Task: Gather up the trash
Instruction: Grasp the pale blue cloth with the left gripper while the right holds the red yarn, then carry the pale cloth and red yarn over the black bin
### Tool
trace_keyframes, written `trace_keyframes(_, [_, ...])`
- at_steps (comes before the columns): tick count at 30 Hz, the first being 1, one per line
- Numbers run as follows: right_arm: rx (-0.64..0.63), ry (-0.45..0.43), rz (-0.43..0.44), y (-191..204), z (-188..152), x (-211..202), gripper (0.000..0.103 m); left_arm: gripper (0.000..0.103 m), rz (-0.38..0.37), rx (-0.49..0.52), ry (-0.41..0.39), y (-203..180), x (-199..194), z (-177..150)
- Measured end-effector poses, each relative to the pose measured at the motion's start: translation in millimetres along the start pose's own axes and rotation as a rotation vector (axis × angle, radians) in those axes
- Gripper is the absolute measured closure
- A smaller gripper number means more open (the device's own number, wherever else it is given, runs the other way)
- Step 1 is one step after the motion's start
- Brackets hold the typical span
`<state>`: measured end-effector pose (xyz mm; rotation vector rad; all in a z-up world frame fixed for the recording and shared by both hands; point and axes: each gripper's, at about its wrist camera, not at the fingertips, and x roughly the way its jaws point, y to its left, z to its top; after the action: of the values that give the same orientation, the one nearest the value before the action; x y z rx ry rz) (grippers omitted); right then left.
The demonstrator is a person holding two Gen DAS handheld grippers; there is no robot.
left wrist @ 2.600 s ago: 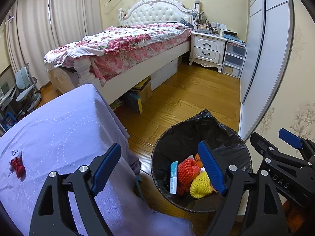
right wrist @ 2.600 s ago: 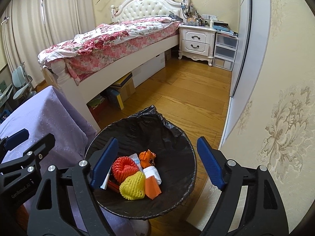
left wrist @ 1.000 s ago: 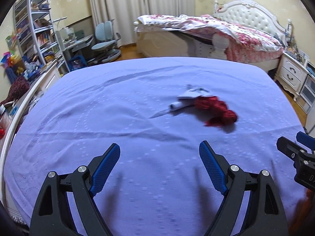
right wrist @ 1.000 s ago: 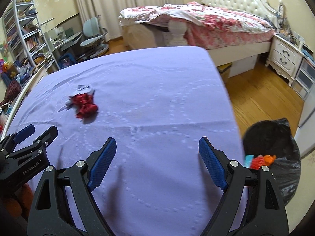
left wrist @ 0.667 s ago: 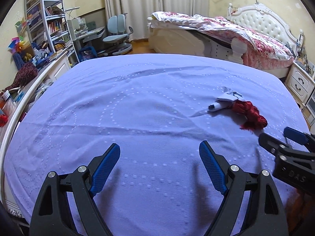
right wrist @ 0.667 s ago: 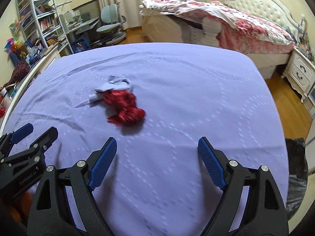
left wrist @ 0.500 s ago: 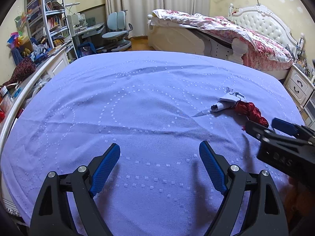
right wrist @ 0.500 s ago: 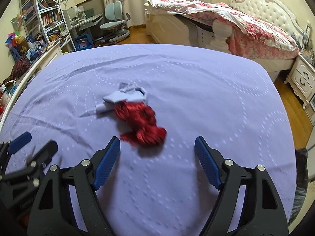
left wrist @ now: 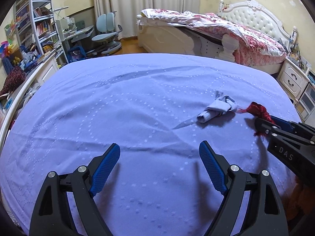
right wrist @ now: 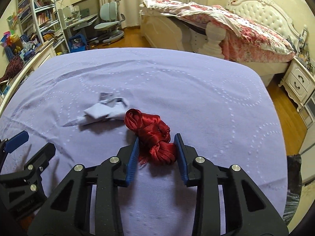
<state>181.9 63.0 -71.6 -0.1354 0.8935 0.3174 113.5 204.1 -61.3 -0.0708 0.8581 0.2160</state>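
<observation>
Closing around a bundle of red cord (right wrist: 155, 137), the right gripper (right wrist: 157, 153) reaches down onto a table covered in lavender cloth (right wrist: 196, 90); its blue pads flank the near, tasselled end of the bundle, and both appear to touch the strands, though how firmly they press cannot be told. The far end of the cord lies just beside a crumpled piece of pale paper (right wrist: 104, 111), which rests on the cloth to its left in the right wrist view. Seen from the left wrist view, the same red cord (left wrist: 258, 111) sits at the right edge of the table with the right gripper (left wrist: 265, 126) over it, and the crumpled paper (left wrist: 215, 111) lies to the left of it, apart from both grippers. The left gripper (left wrist: 159, 167) hangs above bare cloth (left wrist: 118, 102) nearer the camera, jaws wide apart with nothing between them. At the lower right margin of the right wrist view a sliver of black bin liner (right wrist: 293, 186) shows beyond the table edge. Background: a bed with a floral quilt (right wrist: 246, 25), a pale desk chair (right wrist: 109, 23), a bookshelf (right wrist: 37, 17) and a white nightstand (right wrist: 301, 84).
</observation>
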Motion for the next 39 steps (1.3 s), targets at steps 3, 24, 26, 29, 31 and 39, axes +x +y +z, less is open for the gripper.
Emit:
trace_keyframes(3, [0.039, -0.004, -0.038, -22, -2, -3, 0.069, 0.021, -0.014, 0.04, -0.007, -14, 5, 7])
trace_keyframes(24, [0.095, -0.008, -0.066, -89, 6, 3, 0.069, 0.034, -0.113, 0.133, 0.037, -58, 43, 45])
trace_keyframes(26, [0.095, -0.009, -0.063, -87, 4, 2, 0.069, 0.05, -0.126, 0.142, 0.048, -59, 44, 43])
trace_keyframes(29, [0.09, -0.009, -0.058, -85, 4, 1, 0.069, 0.062, -0.125, 0.154, 0.037, -62, 42, 41])
trace_keyframes(31, [0.086, -0.009, -0.054, -84, 3, -1, 0.07, 0.065, -0.124, 0.167, 0.031, -64, 40, 39])
trace_keyframes(39, [0.087, -0.009, -0.04, -81, -8, -10, 0.071, 0.065, -0.132, 0.146, 0.024, -66, 29, 32])
